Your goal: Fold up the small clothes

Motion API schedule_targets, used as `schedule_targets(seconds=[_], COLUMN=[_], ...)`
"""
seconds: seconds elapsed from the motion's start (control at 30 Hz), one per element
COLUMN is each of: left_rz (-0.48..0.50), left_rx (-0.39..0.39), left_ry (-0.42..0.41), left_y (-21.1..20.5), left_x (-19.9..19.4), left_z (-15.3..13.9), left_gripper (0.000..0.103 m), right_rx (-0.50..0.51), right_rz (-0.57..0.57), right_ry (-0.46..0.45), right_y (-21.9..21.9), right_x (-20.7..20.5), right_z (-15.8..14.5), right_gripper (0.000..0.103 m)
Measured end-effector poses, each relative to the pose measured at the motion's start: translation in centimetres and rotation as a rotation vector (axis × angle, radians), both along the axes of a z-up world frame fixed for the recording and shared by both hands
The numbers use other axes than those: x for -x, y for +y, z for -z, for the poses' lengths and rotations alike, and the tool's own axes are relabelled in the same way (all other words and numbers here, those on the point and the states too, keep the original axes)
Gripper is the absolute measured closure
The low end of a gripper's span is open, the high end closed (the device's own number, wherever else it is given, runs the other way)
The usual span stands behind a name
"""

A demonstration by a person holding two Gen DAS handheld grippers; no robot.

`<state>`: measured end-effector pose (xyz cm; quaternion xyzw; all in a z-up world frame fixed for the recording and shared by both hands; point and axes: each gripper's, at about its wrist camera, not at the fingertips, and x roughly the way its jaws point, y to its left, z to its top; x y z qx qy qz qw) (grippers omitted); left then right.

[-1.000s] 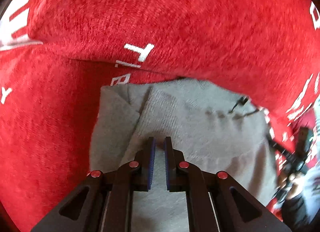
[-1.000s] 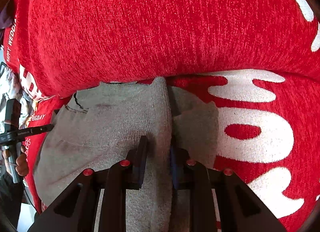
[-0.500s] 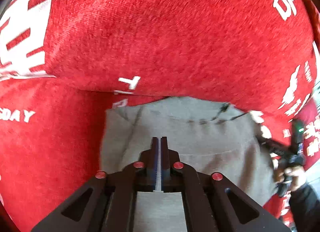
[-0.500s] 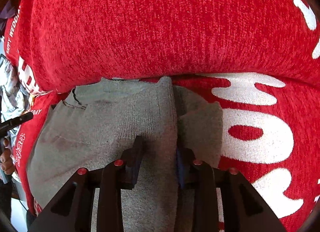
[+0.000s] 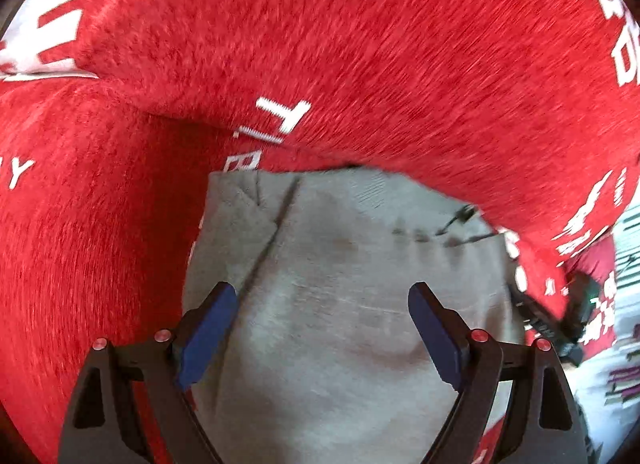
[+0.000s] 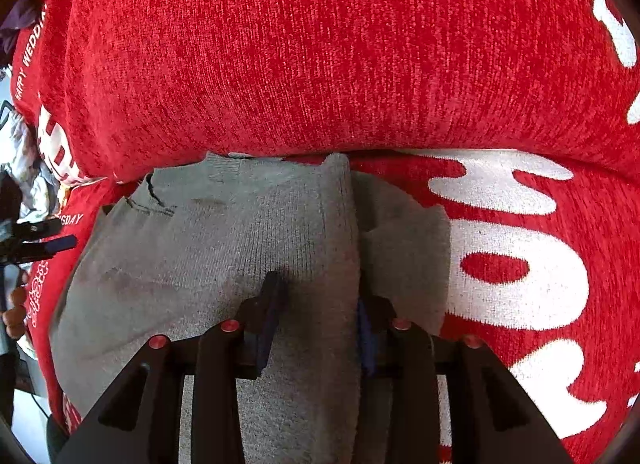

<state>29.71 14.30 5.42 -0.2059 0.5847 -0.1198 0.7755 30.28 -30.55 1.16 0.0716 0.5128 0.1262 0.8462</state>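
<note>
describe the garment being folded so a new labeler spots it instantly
Red blanket with white lettering fills both views. On it, below its raised fold, lies the grey knit, folded over along one side. It is the only grey thing; dark loose stitching marks one corner.

The left gripper (image 5: 322, 328) is opening: its blue pads (image 5: 208, 328), pinched together on a fold of the grey knitted garment (image 5: 344, 264) half a second ago, are now standing wide apart with the cloth lying flat and free between them. The right gripper (image 6: 316, 328) is opening too, but more slowly, its jaws spreading a little further than a second ago around the raised ridge of the grey knitted garment (image 6: 320, 224), which is still sitting between them. In the left wrist view the garment's far edge is sitting lower than half a second ago.
</note>
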Motion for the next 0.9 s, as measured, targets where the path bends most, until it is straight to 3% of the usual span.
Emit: schedule_targets(seconds=[0.13,0.23,0.3,0.33,0.37,0.4,0.5,0.53,0.57,0.67,0.73,0.83,0.9], left_rz=[0.05,0.111,0.137,0.14,0.137,0.132,0.105,0.091,0.078,0.009,-0.049,-0.066,-0.084], left_rx=[-0.038,-0.082,-0.12,-0.116,-0.107,-0.104,-0.086,-0.074,-0.067,-0.033,-0.005,-0.034,-0.021], left_ry=[0.027,0.026,0.023,0.021,0.018,0.013,-0.021,-0.032,-0.032,-0.016,-0.006,0.021,0.013], left_y=[-1.1,-2.3,-2.7,-2.6,-2.4,-2.3,-1.3,-0.9,-0.6,1.1,2.2,2.4,2.5], left_x=[-1.3,-1.8,-2.1,-2.2,-2.2,-2.3,-1.9,-1.7,-1.8,-2.1,-2.4,-2.5,-2.5], left_z=[1.5,1.9,2.1,2.1,2.0,1.8,0.8,0.6,0.7,1.1,1.7,2.9,2.8], left_gripper=[0.017,0.049,0.077,0.08,0.091,0.096,0.095,0.096,0.096,0.095,0.095,0.095,0.095], right_rx=[0.007,0.014,0.019,0.021,0.021,0.017,0.008,0.012,0.012,-0.039,-0.056,-0.043,-0.018], right_rz=[-0.007,-0.016,-0.021,-0.023,-0.024,-0.023,-0.025,-0.019,-0.016,-0.005,-0.006,0.002,0.01], right_ry=[-0.003,-0.004,-0.006,-0.006,-0.007,-0.007,-0.005,-0.004,-0.003,0.008,0.001,-0.031,0.0], right_y=[0.1,0.5,0.7,0.8,0.9,0.9,0.8,0.8,0.5,-0.2,-0.5,-0.7,-0.8], right_x=[0.0,-0.1,-0.1,-0.2,-0.2,-0.2,-0.2,-0.2,-0.2,-0.3,-0.2,0.0,-0.3], right_z=[0.0,0.0,0.0,0.1,0.1,0.1,0.1,0.0,-0.1,-0.1,-0.4,-1.1,-0.3], right_gripper=[0.061,0.059,0.058,0.057,0.057,0.057,0.059,0.064,0.082,0.094,0.096,0.096,0.096])
